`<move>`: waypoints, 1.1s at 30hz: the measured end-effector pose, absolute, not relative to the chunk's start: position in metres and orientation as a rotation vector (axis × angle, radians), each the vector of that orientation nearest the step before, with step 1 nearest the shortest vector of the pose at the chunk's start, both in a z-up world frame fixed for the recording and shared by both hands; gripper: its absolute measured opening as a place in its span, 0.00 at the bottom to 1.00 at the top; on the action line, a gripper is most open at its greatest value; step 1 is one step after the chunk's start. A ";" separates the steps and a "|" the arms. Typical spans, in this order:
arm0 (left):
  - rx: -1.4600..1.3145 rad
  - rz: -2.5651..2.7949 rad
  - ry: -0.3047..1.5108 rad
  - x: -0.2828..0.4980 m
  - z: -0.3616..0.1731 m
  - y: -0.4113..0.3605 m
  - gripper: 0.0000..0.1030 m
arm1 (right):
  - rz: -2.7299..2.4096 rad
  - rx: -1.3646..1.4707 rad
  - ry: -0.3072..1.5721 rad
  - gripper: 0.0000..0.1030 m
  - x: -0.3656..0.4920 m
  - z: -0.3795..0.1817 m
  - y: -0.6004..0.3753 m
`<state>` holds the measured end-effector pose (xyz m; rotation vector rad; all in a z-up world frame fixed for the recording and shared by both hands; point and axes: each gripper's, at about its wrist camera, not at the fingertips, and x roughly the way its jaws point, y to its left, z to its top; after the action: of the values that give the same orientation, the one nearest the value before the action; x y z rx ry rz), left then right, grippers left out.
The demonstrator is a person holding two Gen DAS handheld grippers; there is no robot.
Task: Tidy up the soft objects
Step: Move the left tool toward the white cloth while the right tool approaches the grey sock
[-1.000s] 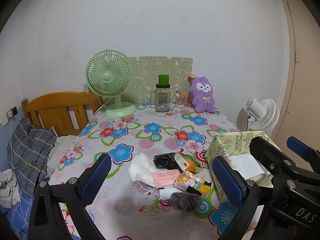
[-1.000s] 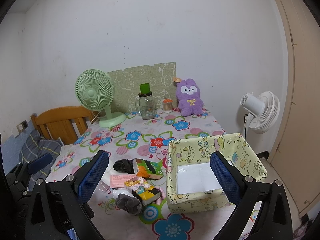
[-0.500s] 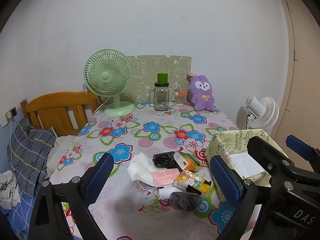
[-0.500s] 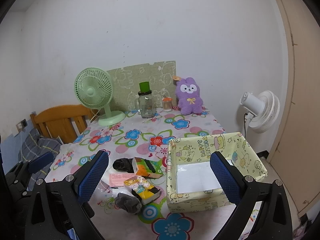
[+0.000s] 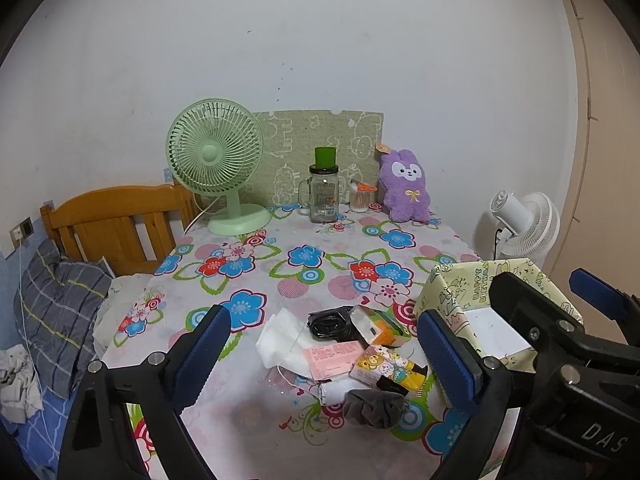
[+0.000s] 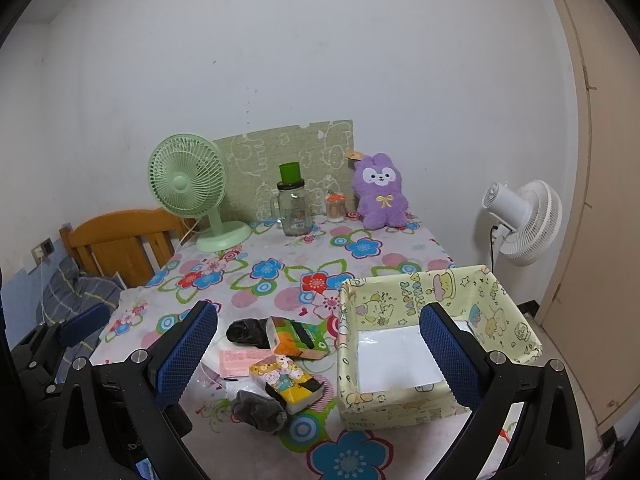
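Nothing sits in the yellow box point(image 6: 420, 364) yet (only its white liner); grey cloth point(image 6: 258, 410) and tissue packs point(image 6: 286, 380) lie beside it on the counter point(image 6: 280, 272), both hand-held grippers point(image 5: 324, 354) point(image 6: 320, 346) spread and empty.

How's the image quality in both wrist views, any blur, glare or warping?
Left wrist view: sharp, evenly lit, no glare; fisheye bows the beige door frame and darkens the corners. Right wrist view: equally sharp; soft shadows under the yellow cartoon-print box, same edge bending.
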<state>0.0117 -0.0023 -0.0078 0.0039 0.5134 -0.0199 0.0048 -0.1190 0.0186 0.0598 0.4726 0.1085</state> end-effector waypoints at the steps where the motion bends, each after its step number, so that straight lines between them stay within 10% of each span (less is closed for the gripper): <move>1: 0.006 -0.020 0.513 0.013 -0.008 -0.002 0.92 | 0.109 0.057 0.472 0.99 0.005 0.018 -0.118; 33: 0.005 -0.013 0.605 0.056 -0.038 0.027 0.78 | 0.138 0.045 0.549 0.91 0.052 -0.012 -0.077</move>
<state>0.0561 0.0270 -0.0375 0.0045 0.6049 -0.0131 0.0519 -0.0767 -0.0121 0.0447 0.5487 0.1375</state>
